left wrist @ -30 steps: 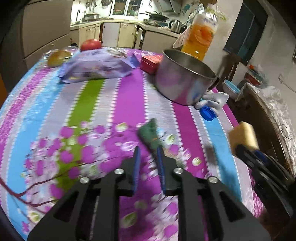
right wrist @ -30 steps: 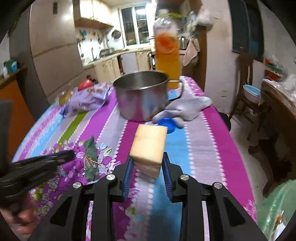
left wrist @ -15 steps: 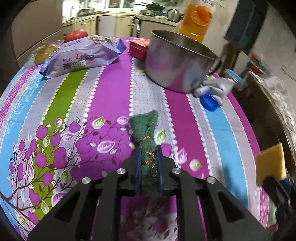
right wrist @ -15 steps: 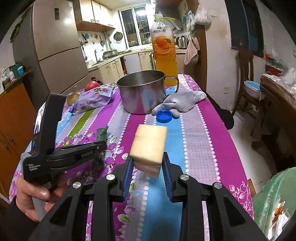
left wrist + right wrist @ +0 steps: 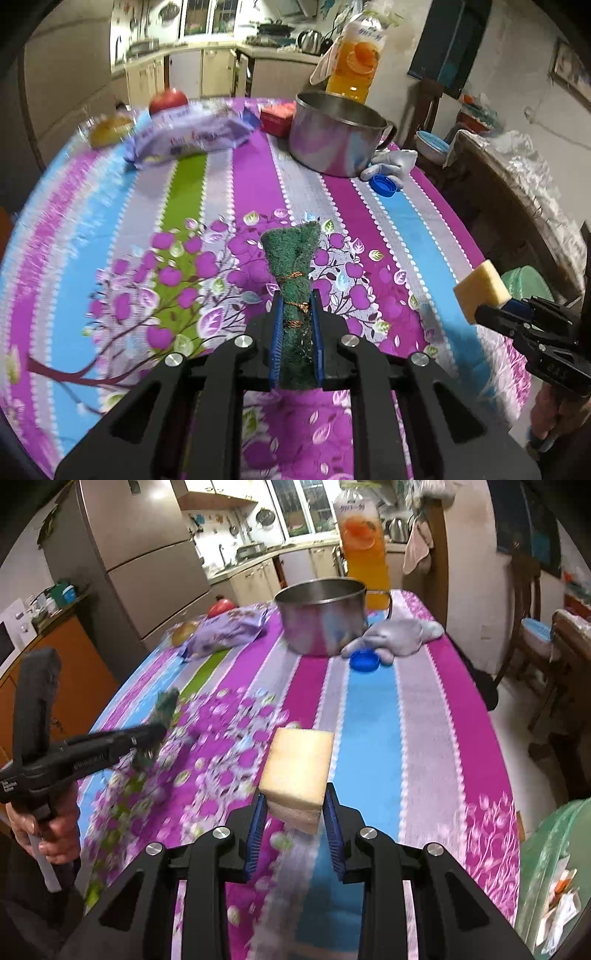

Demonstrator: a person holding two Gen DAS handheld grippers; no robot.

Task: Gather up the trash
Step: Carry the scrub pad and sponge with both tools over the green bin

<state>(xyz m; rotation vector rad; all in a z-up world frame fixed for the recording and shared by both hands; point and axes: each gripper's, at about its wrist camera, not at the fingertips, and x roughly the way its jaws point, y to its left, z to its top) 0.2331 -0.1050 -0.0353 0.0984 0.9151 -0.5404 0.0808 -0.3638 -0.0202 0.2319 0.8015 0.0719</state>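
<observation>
- Green scouring pad (image 5: 293,275) pinched between the blue pads of the left gripper (image 5: 296,339), jaws just closed onto it — far end flared, middle bound with thin copper-coloured wire, and seemingly clear of the flowered tablecloth (image 5: 424,236).
- Yellow sponge (image 5: 297,771) clamped in the right gripper (image 5: 295,834), carried above the near right part of the table.
- Seen from the right wrist view: left gripper (image 5: 147,738) at the left edge, gripped by a hand (image 5: 51,829), the green pad blurred at its tip.
- Green bag (image 5: 550,878) low at the near right, off the table edge, scraps visible inside — probably where the trash goes.
- Left on the far table: steel pot (image 5: 334,134), blue bottle cap (image 5: 384,184) just beside a grey glove (image 5: 393,164), purple packet (image 5: 192,138), juice bottle (image 5: 356,64) behind the pot.
- Step in hand, by the look of it: both pieces picked up, carry stage.
- Next move calls for swinging both loads right and down over the bag mouth, then opening the jaws only once above it.
</observation>
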